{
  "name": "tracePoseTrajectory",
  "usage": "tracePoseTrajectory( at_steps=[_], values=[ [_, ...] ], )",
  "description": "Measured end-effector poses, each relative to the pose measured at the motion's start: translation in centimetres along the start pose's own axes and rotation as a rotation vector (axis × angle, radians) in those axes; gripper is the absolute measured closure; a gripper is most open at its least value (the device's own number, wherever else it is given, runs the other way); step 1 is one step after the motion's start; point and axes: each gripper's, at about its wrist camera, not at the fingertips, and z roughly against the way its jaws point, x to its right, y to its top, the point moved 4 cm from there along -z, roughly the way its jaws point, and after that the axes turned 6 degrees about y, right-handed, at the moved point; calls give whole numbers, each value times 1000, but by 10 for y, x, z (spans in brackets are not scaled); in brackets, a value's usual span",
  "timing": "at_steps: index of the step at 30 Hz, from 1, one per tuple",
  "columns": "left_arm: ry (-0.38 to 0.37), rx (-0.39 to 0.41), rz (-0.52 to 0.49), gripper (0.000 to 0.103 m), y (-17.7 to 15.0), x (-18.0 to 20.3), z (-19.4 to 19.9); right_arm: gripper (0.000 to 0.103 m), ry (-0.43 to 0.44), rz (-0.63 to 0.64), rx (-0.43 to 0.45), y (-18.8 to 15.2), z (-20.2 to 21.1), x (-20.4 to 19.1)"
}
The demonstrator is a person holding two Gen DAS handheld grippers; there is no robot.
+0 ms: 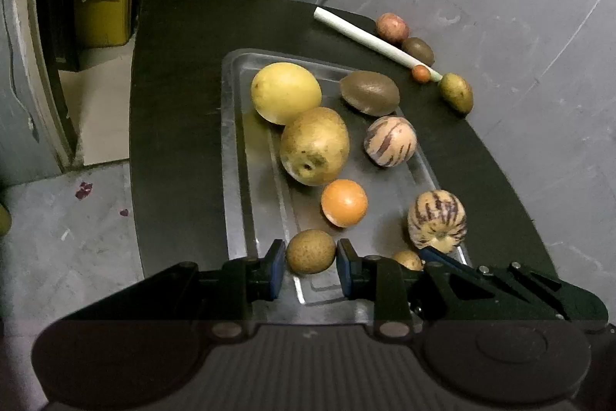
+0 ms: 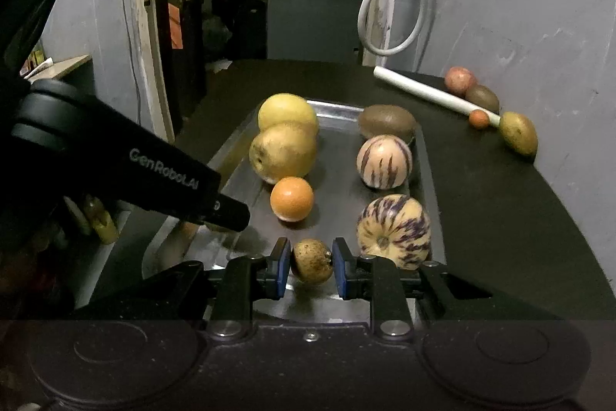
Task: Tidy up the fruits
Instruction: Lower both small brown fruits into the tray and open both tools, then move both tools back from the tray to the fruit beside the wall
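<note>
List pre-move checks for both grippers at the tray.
1. Left gripper pads on small round brown fruit: ok.
2. Right gripper pads on small speckled brown fruit: ok.
3. Both held fruits over silver metal tray: ok.
4. Held fruits lifted off tray floor: cannot tell.
5. All fruit on tray: not ok, four loose fruits lie by white tube.

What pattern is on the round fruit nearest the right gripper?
Cream skin with broken purple stripes on the striped melon, clearest in the right wrist view.
</note>
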Motion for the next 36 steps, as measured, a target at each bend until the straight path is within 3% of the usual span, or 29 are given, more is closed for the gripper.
tracePoseTrajectory(
  at_steps=[15, 17, 19, 23, 31, 33, 36],
  values=[
    [25, -15, -32, 71, -4, 6, -8, 74, 10, -56, -20, -3, -9, 8],
    [24, -15, -30, 66, -5, 5, -7, 72, 15, -63, -21, -4, -7, 8],
    [27, -14, -23, 55, -6, 3, -4, 64, 21, -63, -21, -4, -5, 6],
    [6, 8, -4, 42, -8, 0, 12, 53, 24, -63, -9, -3, 6, 4],
    [19, 58, 10, 2, -14, -9, 53, 11, 47, -72, -1, 9, 41, 16],
    [33, 55, 16, 1, -18, -12, 61, 3, 53, -81, -8, 12, 50, 21],
    [42, 8, -4, 1, -24, -14, 66, 1, 79, -94, -56, 15, 63, 28]
  ],
)
